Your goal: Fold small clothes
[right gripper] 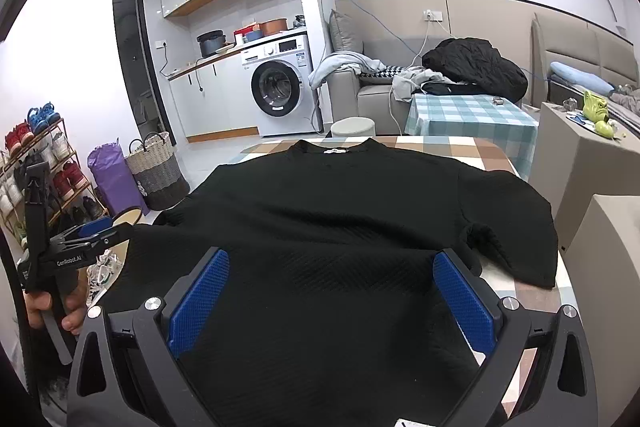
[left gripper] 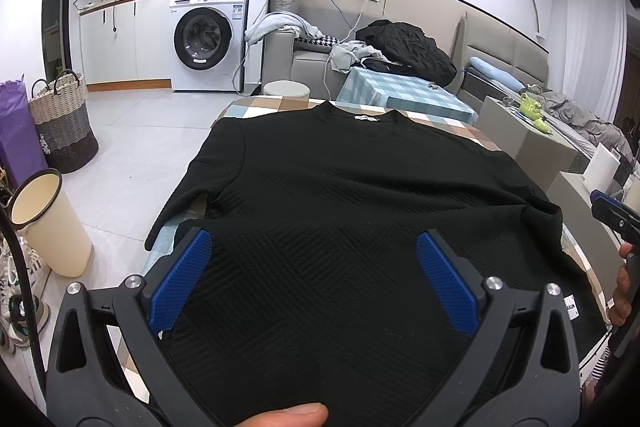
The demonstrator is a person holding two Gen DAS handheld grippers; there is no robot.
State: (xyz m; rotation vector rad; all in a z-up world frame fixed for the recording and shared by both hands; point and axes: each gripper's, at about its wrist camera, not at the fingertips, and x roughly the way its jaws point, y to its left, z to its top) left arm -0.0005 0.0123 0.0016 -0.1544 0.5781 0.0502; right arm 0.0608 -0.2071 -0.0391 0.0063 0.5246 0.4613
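Note:
A black textured short-sleeved top (left gripper: 340,195) lies flat on a checked table (left gripper: 276,105), collar at the far end. It also shows in the right wrist view (right gripper: 340,211). My left gripper (left gripper: 314,267) is open, its blue pads (left gripper: 184,279) spread over the hem's left part. My right gripper (right gripper: 332,291) is open, its blue pads (right gripper: 464,303) spread over the hem's right part. Neither holds cloth. Each gripper shows at the edge of the other's view: the right one (left gripper: 616,219), the left one (right gripper: 80,243).
A cream bin (left gripper: 48,223), a woven basket (left gripper: 64,123) and a shoe rack (right gripper: 44,171) stand left of the table. A stool (left gripper: 286,89), a blue checked table (left gripper: 404,91) and a sofa with clothes (left gripper: 404,47) lie beyond. Grey cabinets (right gripper: 576,155) stand right.

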